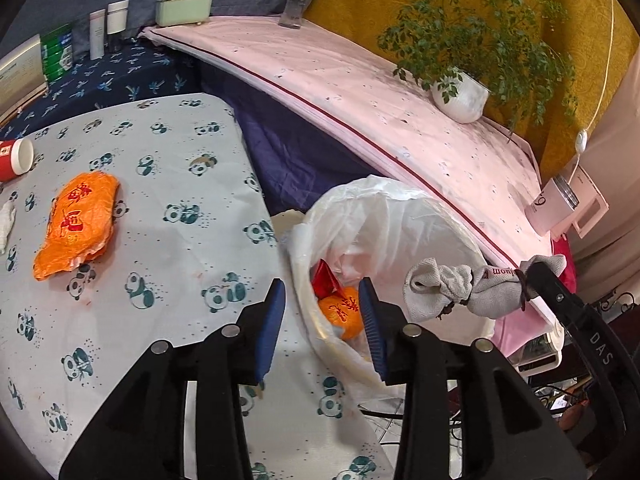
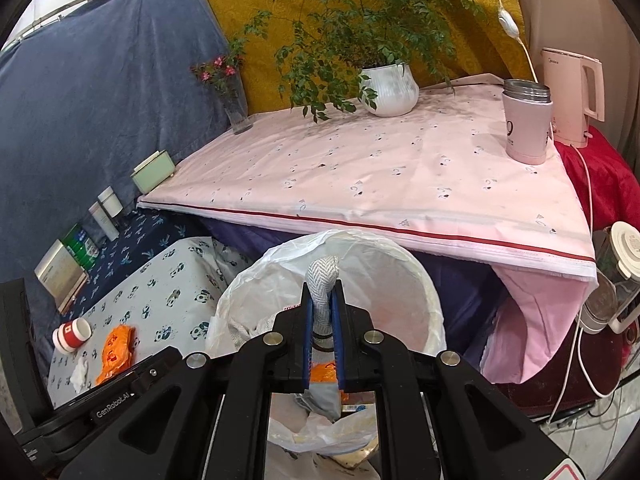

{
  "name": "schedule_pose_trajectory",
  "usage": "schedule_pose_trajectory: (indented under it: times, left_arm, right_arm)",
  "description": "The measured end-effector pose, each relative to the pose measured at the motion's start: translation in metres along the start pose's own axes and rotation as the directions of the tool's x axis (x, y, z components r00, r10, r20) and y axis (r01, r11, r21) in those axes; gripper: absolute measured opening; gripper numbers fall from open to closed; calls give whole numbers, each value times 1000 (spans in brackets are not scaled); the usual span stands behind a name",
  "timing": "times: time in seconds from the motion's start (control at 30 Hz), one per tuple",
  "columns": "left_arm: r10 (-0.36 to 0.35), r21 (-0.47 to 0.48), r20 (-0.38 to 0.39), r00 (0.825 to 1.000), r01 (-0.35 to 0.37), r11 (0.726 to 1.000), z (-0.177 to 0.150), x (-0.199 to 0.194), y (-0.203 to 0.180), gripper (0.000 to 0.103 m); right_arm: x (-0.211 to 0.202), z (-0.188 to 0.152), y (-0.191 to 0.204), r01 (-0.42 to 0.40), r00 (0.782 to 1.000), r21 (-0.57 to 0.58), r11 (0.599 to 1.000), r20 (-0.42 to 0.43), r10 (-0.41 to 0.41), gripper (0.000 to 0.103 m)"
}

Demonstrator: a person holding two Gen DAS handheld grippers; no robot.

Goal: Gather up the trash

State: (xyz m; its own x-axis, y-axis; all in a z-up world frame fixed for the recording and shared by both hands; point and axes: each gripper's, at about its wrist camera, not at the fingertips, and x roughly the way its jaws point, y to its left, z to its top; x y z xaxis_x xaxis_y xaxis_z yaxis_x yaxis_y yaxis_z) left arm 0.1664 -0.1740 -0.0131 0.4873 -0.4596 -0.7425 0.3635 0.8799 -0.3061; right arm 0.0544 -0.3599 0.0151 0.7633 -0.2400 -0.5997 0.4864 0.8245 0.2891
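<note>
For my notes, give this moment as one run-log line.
left gripper: open above white-lined bin | right gripper: shut on grey herringbone cloth | orange wrapper: on table

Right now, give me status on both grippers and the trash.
Left gripper open, empty, above bin. Right gripper shut on grey cloth over bin. Orange wrapper, red cup on table. Nothing blocking.

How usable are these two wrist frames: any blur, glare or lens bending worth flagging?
Left wrist view: sharp, evenly lit; fisheye bows the pink cloth's red stripe into an arc; black vignette at the corners. Right wrist view: equally sharp, no glare; the stripe runs nearly straight; the right gripper hides part of the bin.
</note>
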Motion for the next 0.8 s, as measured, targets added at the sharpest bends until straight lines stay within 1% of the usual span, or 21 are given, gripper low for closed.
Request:
schedule_pose_trajectory:
  times: [0.07,0.1,0.2,0.23,0.33,0.4,0.67,0.8]
  left_arm:
    - [9,-13,6,1000,-9,1000,1,-2,6,44]
    - [18,-23,13,1000,-18,1000,1,-4,10,47]
    - [47,-46,32,998,-45,998,3,-10,23,55]
    - [56,-53,38,998,-54,997,4,-12,26,56]
    - [75,-82,51,996,-70,994,7,-18,42,57]
    - [83,-107,56,995,-76,991,8,-23,53,58]
    - [133,-169,80,988,-118,979,7,-42,94,58]
    - [160,-204,88,983,-139,969,5,-52,114,62]
  right_arm:
    - [4,-1,5,3,1000,-8,1000,-7,-3,14]
    - [5,-1,8,4,1000,-12,1000,-9,-5,14]
    - [8,-2,14,5,1000,-16,1000,-8,-5,21]
    - [7,-2,16,-1,1000,-15,1000,-6,1,25]
    - [4,-1,26,-11,1000,-22,1000,7,11,34]
    - [2,0,35,-19,1000,-39,999,12,19,36]
    - [-6,-2,75,-64,998,-87,994,13,65,39]
    - [-8,-9,102,-88,996,-127,988,0,88,40]
